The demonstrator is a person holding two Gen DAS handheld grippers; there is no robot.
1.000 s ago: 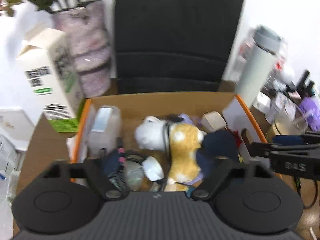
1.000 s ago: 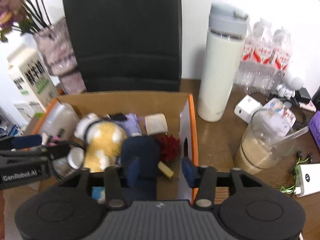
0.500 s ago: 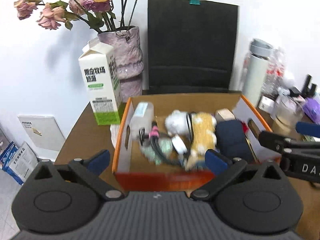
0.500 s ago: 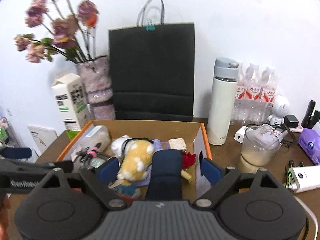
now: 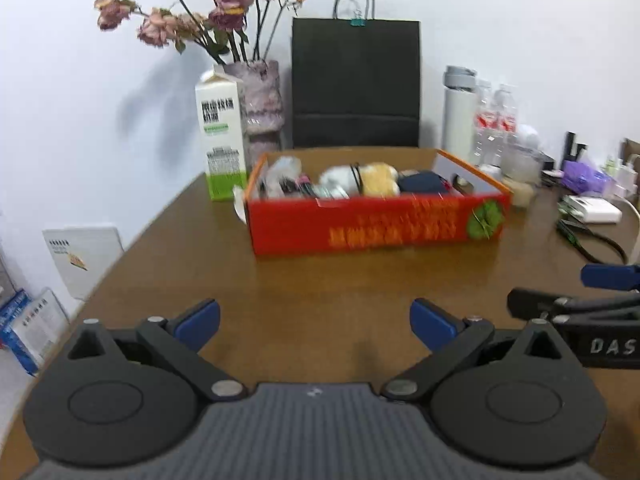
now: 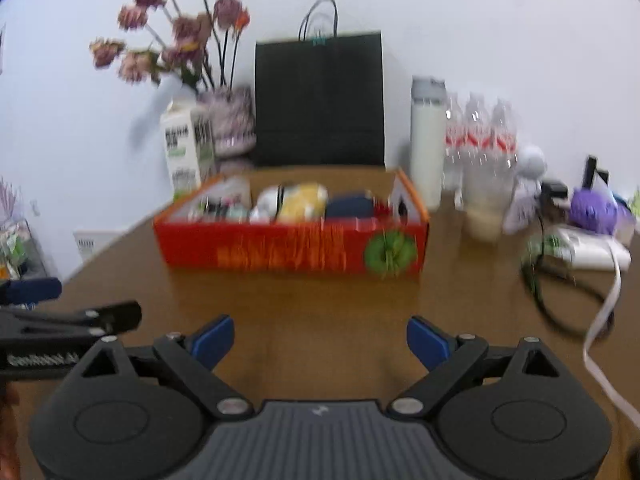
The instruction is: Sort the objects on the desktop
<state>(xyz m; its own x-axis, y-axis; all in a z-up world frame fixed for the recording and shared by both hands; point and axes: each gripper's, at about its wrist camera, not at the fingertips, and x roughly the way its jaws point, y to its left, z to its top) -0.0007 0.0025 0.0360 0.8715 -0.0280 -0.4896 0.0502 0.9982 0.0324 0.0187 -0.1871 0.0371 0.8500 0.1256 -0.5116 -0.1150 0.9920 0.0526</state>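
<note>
1. We find the left gripper with its jaws spread wide and nothing between them, poised over bare wood near the front edge of the table.
2. The right gripper is likewise spread and empty, level with the left one and just to its right.
3. The red box sits toward the back of the table, well apart from both tools. It holds a yellow-and-white plush toy, a dark blue item and smaller articles too blurred for us to name.
4. Behind the box, along the back edge, stand a milk carton, a vase of dried roses, a black paper bag and a white flask.
5. Toward the table's right edge we note water bottles, a white power bank and cables; these lie outside the box.
6. Judgement: neither tool is engaged in a pick or a placement; the step in hand is either a pause between items or the close of sorting. We cannot tell which.
7. Should more sorting be due, the next move calls for reaching to the loose items by the right edge, minding the tangled cables.
</note>
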